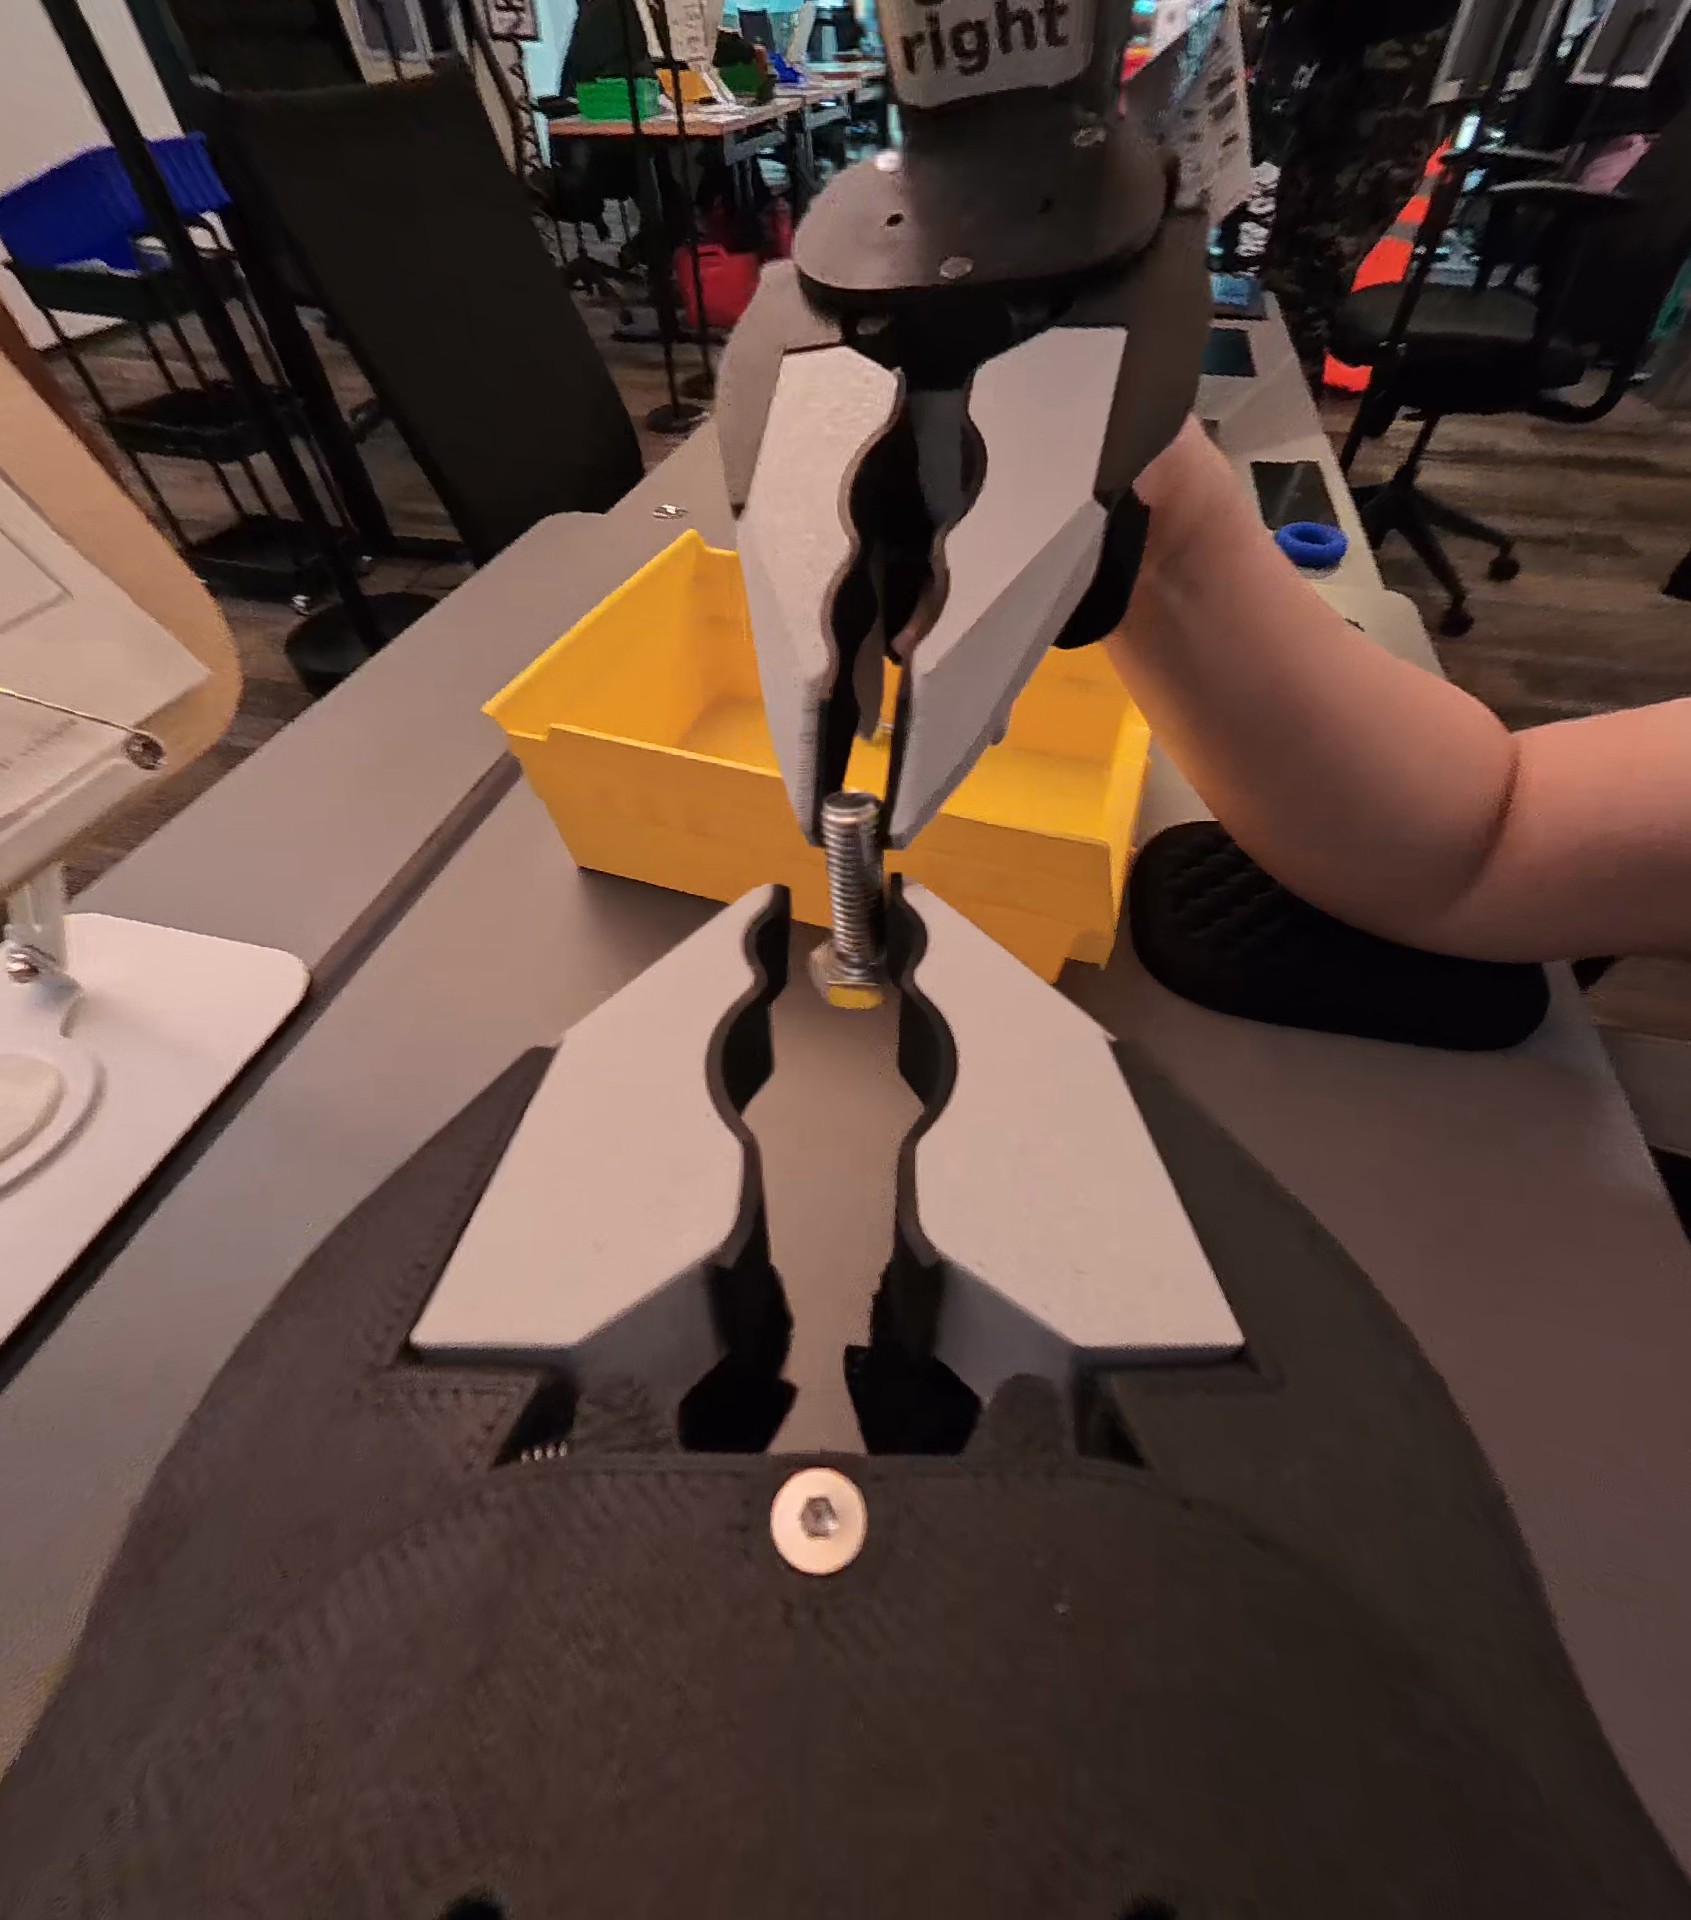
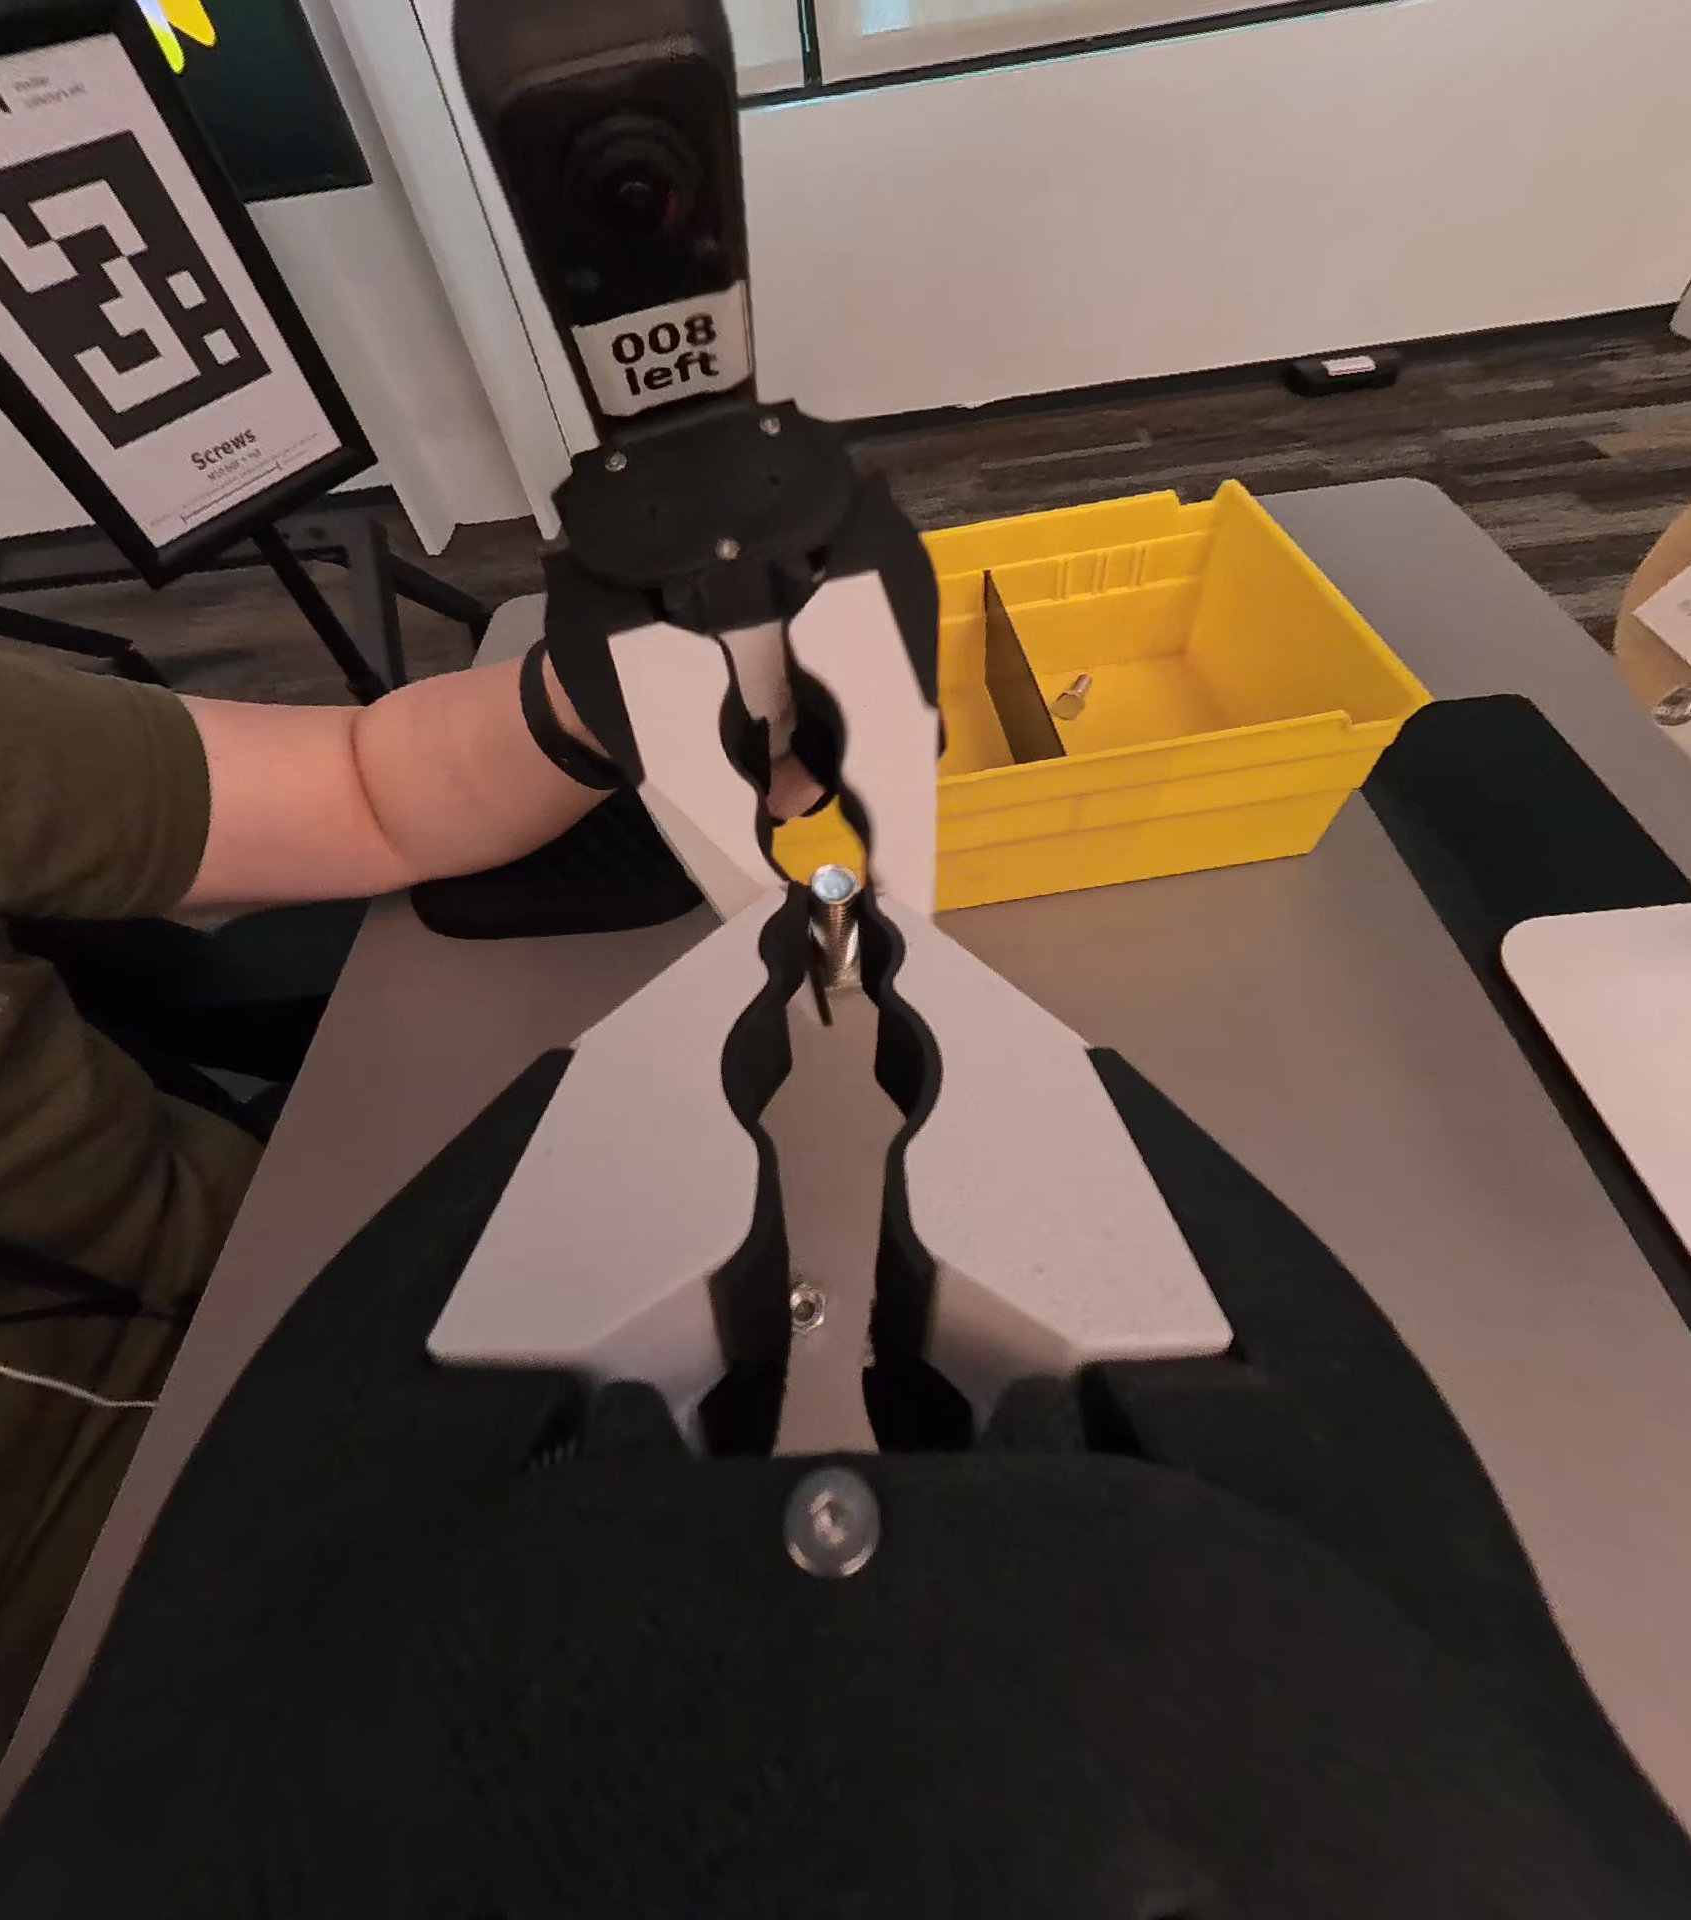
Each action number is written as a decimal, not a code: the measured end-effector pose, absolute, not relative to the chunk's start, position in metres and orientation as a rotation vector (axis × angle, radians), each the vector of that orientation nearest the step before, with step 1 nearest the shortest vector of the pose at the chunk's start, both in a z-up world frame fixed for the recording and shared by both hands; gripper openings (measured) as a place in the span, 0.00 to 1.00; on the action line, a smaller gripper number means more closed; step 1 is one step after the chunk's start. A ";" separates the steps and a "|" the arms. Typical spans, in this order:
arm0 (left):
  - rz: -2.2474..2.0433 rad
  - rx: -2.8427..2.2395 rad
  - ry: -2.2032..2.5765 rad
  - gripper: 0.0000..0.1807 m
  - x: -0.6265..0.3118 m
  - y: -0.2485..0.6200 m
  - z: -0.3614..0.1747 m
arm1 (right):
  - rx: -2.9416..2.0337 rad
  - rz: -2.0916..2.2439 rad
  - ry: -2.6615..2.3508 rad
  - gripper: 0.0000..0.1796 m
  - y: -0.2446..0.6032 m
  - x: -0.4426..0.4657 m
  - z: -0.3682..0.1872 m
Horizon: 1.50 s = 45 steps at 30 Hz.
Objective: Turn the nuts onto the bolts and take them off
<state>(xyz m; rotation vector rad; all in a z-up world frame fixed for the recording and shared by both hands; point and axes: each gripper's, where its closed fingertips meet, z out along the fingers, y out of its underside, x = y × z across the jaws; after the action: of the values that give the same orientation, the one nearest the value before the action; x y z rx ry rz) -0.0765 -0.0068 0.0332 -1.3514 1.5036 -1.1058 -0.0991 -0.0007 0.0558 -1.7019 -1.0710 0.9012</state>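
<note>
A silver hex bolt (image 1: 851, 894) is held in the air between the two grippers, above the grey table (image 1: 384, 935). My right gripper (image 2: 828, 914) is shut on its threaded shaft (image 2: 833, 940) and shows from above in the left wrist view (image 1: 849, 826). My left gripper (image 1: 843, 909) has its fingertips close on both sides of the bolt just above the hex head. Whether they press on it is unclear. It also shows in the right wrist view (image 2: 825, 878). A loose nut (image 2: 805, 1307) lies on the table under my right gripper.
A yellow bin (image 2: 1132, 810) with a black divider stands just behind the grippers and holds another bolt (image 2: 1069, 698). A black pad (image 1: 1319, 956) lies under the person's forearm. A white stand base (image 2: 1651, 1091) and a framed marker sign (image 2: 114, 281) flank the table.
</note>
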 end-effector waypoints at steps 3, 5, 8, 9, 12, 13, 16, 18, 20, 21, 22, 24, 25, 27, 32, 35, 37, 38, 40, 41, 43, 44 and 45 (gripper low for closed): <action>-1.141 -1.333 1.529 0.05 -0.076 -0.012 0.030 | -1.708 0.905 -1.070 0.04 0.000 -0.099 0.055; -1.187 -1.328 1.524 0.05 -0.076 -0.014 0.032 | -1.697 0.930 -1.071 0.04 -0.002 -0.099 0.057; -1.250 -1.335 1.521 0.05 -0.078 -0.018 0.033 | -1.693 0.934 -1.078 0.04 -0.003 -0.101 0.057; -1.256 -1.339 1.518 0.05 -0.079 -0.017 0.033 | -1.692 0.930 -1.078 0.04 -0.002 -0.102 0.057; -1.275 -1.333 1.516 0.05 -0.081 -0.018 0.035 | -1.672 0.934 -1.072 0.04 -0.003 -0.104 0.060; -1.269 -1.329 1.502 0.04 -0.081 -0.016 0.037 | -1.658 0.934 -1.062 0.04 -0.002 -0.104 0.063; -1.253 -1.317 1.493 0.04 -0.082 -0.017 0.043 | -1.606 0.926 -1.079 0.04 -0.005 -0.105 0.067; -1.247 -1.321 1.507 0.04 -0.084 -0.018 0.043 | -1.604 0.914 -1.086 0.04 -0.006 -0.106 0.068; -1.270 -1.309 1.500 0.04 -0.085 -0.020 0.047 | -1.589 0.927 -1.082 0.04 -0.008 -0.108 0.071; -1.295 -1.308 1.502 0.04 -0.086 -0.022 0.048 | -1.588 0.942 -1.081 0.04 -0.009 -0.108 0.072; -1.324 -1.313 1.508 0.04 -0.086 -0.024 0.049 | -1.594 0.958 -1.081 0.04 -0.010 -0.108 0.072; -1.362 -1.334 1.524 0.04 -0.087 -0.026 0.047 | -1.618 0.971 -1.082 0.04 -0.010 -0.107 0.069; -1.367 -1.345 1.522 0.04 -0.086 -0.024 0.045 | -1.627 0.964 -1.081 0.04 -0.009 -0.107 0.067; -1.371 -1.360 1.519 0.04 -0.086 -0.022 0.043 | -1.643 0.953 -1.082 0.04 -0.008 -0.107 0.064; -1.416 -1.415 1.525 0.04 -0.085 -0.022 0.037 | -1.676 0.924 -1.087 0.04 -0.005 -0.105 0.059; -1.423 -1.438 1.530 0.04 -0.085 -0.023 0.035 | -1.683 0.925 -1.099 0.04 -0.006 -0.106 0.057; -1.414 -1.435 1.537 0.04 -0.086 -0.022 0.034 | -1.683 0.915 -1.103 0.04 -0.006 -0.107 0.056; -1.402 -1.434 1.543 0.04 -0.087 -0.022 0.033 | -1.682 0.908 -1.107 0.04 -0.005 -0.108 0.056; -1.375 -1.425 1.557 0.04 -0.088 -0.022 0.032 | -1.675 0.905 -1.115 0.04 -0.006 -0.109 0.056; -1.368 -1.411 1.567 0.04 -0.089 -0.023 0.033 | -1.662 0.908 -1.116 0.04 -0.007 -0.110 0.057; -1.310 -1.408 1.556 0.04 -0.091 -0.018 0.036 | -1.627 0.846 -1.102 0.07 -0.002 -0.109 0.060; -1.234 -1.409 1.544 0.04 -0.095 -0.011 0.040 | -1.613 0.794 -1.115 0.13 -0.001 -0.108 0.060; -1.155 -1.394 1.532 0.04 -0.101 -0.004 0.048 | -1.599 0.744 -1.132 0.17 0.000 -0.106 0.059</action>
<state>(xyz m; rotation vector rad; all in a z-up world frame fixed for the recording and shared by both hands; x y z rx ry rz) -0.1015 -0.0042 0.0476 -1.3938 1.5316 -1.1546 -0.1065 -0.0002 0.0590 -1.5992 -1.1322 0.7442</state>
